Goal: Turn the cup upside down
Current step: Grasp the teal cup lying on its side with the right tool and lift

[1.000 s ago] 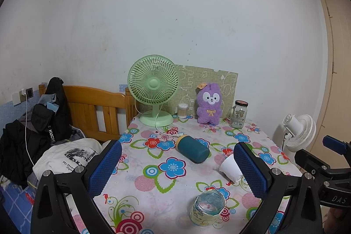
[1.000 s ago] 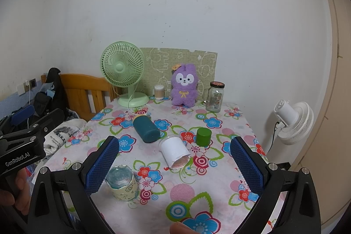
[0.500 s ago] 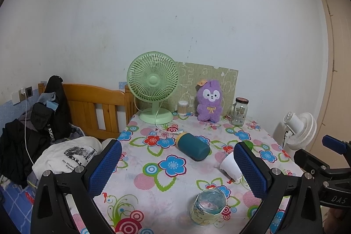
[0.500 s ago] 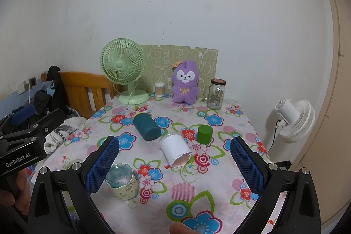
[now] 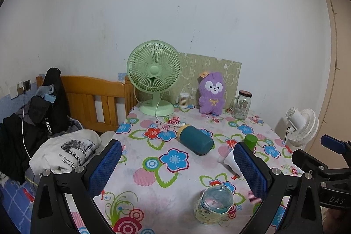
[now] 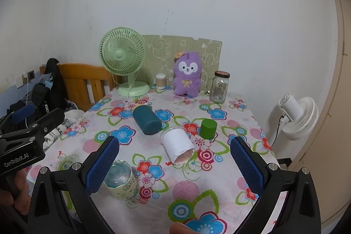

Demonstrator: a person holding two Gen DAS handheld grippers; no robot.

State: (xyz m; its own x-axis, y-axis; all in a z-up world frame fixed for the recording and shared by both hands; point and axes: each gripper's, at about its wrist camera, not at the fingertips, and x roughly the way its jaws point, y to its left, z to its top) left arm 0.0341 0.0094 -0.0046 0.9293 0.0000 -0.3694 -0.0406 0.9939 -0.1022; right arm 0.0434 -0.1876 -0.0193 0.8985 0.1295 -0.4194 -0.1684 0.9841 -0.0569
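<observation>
Right gripper (image 6: 173, 166), jaws wide and empty, faces the white cup (image 6: 178, 144) lying on its side mid-table (image 6: 219, 196), mouth toward it; left gripper (image 5: 176, 168), equally wide, sits farther off.

Floral tablecloth (image 5: 153, 179) on table; at the back by the wall, L to R: green desk fan (image 5: 154, 70), cotton-swab tub (image 5: 183, 99), purple plush bunny (image 5: 211, 93) and lidded glass jar (image 5: 242, 105), w/ a patterned green mat (image 5: 228, 71) propped upright behind them. Teal bottle (image 5: 196, 140) w/ yellow cap lies on its side mid-table, small green cylinder (image 6: 208, 128) standing to its R. Off the table: white fan (image 5: 303, 124) on the R near a beige door (image 5: 337, 58); on the L a wooden headboard (image 5: 92, 91), black bag (image 5: 52, 98) and white printed T-shirt (image 5: 70, 150).
</observation>
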